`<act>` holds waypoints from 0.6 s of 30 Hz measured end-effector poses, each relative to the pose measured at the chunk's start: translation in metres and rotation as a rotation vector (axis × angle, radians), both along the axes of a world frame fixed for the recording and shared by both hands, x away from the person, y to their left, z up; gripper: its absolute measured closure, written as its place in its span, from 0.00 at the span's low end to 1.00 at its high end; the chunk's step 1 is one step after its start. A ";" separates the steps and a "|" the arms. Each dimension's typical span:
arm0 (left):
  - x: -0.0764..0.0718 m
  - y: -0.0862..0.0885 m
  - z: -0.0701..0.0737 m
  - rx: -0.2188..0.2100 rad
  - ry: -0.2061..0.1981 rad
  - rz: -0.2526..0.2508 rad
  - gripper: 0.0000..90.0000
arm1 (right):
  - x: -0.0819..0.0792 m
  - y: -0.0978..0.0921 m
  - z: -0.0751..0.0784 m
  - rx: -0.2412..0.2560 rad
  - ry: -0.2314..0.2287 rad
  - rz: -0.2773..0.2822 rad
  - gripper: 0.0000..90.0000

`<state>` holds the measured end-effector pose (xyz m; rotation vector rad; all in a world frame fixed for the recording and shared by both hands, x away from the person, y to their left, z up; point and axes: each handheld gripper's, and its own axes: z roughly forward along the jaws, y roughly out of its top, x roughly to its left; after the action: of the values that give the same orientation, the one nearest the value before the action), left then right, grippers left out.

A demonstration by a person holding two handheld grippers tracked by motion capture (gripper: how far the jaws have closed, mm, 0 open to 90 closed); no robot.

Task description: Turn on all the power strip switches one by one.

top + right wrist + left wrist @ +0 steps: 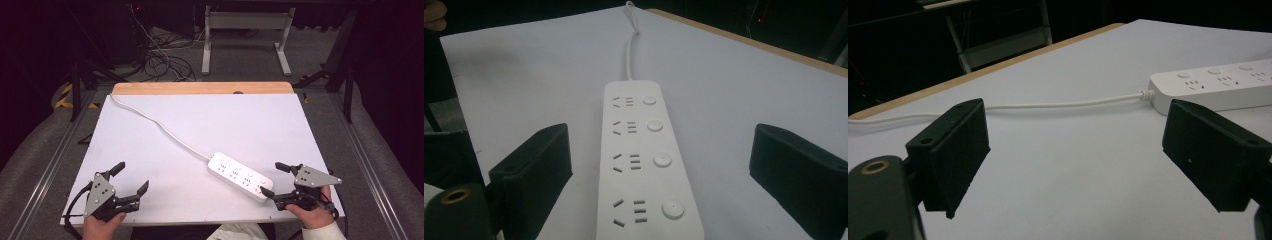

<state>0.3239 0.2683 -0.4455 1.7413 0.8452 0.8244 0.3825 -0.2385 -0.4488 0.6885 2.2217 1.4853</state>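
- Nearest me, my right gripper (274,179) sits at the near right corner of the white table (150,150), jaws spread wide apart and holding nothing; in the right gripper view the power strip (644,165) lies lengthwise between the two black jaws, its near end just in front of them, not yet touched.
- My left gripper (133,176) rests at the near left corner, jaws likewise wide apart and empty; the power strip (240,176) is well apart from it, off to its right.
- As I judge it, the step in hand is taking hold of the strip with the right gripper; to do it well I would slide forward low and level, keep the strip centred between the jaws, and close across its narrow width near the end, clear of the round buttons (673,208); squeezing on a button could switch a socket.
- Farther off, the strip's white cord (165,130) runs slack across the table to the far left corner; I would lift slowly so it does not drag.
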 end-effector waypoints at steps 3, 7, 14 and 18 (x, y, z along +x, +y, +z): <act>0.000 0.001 0.000 0.002 -0.001 0.001 0.13 | 0.000 0.000 0.000 0.006 0.001 0.001 0.12; -0.001 0.002 0.001 0.006 -0.010 0.012 0.13 | -0.001 0.000 0.001 0.007 -0.003 0.005 0.12; -0.002 0.002 0.001 0.006 -0.015 0.015 0.13 | -0.002 0.000 0.003 -0.007 -0.009 0.021 0.21; -0.002 0.002 0.001 0.009 -0.015 0.016 0.13 | -0.003 0.001 0.004 -0.013 -0.015 0.024 0.25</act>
<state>0.3217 0.2699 -0.4445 1.7361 0.8478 0.8525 0.3794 -0.2373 -0.4447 0.6470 2.2335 1.4819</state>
